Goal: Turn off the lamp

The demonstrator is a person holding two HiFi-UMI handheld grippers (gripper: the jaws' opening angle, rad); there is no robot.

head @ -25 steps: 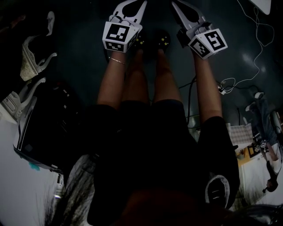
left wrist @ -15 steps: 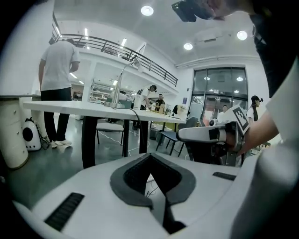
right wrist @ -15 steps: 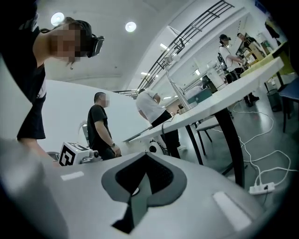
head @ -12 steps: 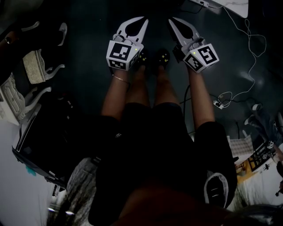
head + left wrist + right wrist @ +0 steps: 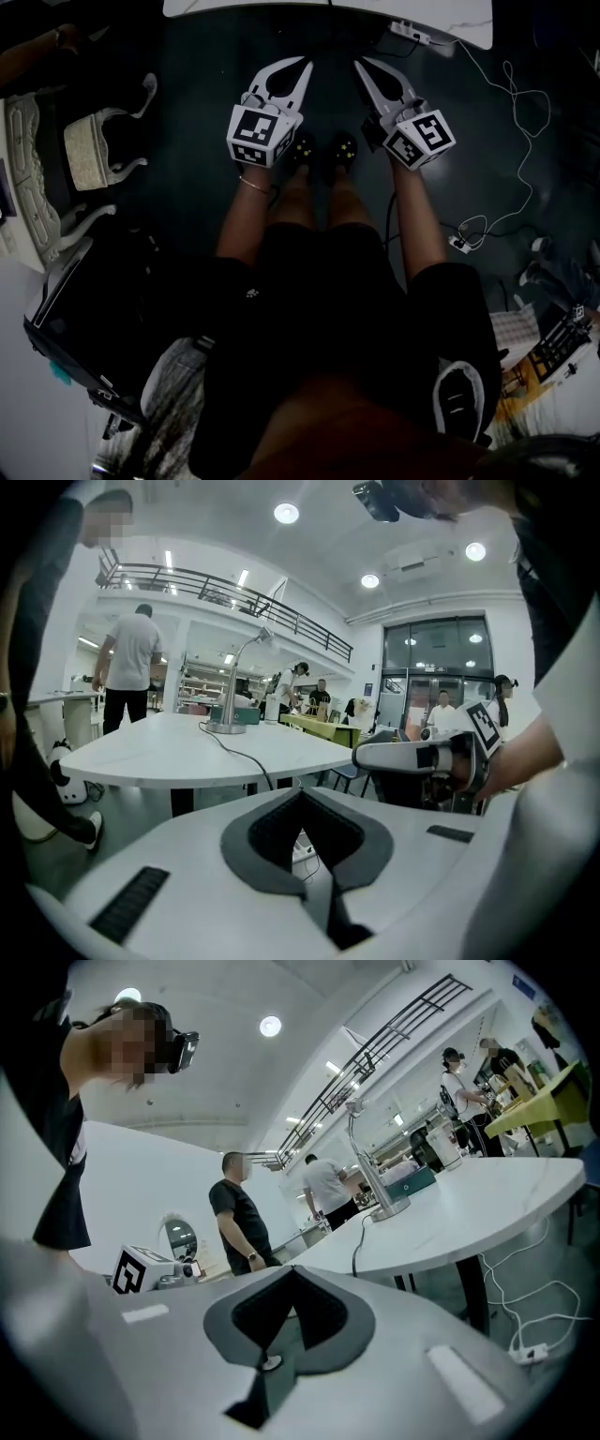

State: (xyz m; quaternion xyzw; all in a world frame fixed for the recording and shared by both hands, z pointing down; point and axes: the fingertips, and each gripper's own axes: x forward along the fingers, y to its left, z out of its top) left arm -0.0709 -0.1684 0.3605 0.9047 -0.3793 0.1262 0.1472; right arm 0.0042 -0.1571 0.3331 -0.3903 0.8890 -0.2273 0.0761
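A white tabletop (image 5: 169,752) is seen ahead. The lamp (image 5: 389,1209) is stood on it, well apart from both grippers. The left gripper (image 5: 303,66) and the right gripper (image 5: 362,66) are held side by side. Each is pressed together, and nothing is pinched.

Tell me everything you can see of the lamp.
The lamp is slim and silvery: a round base, a thin upright stem bending over at the top into a small head. It stands on the white table beside a teal box. A dark cable runs from its base over the table's edge. Whether it is lit cannot be told.
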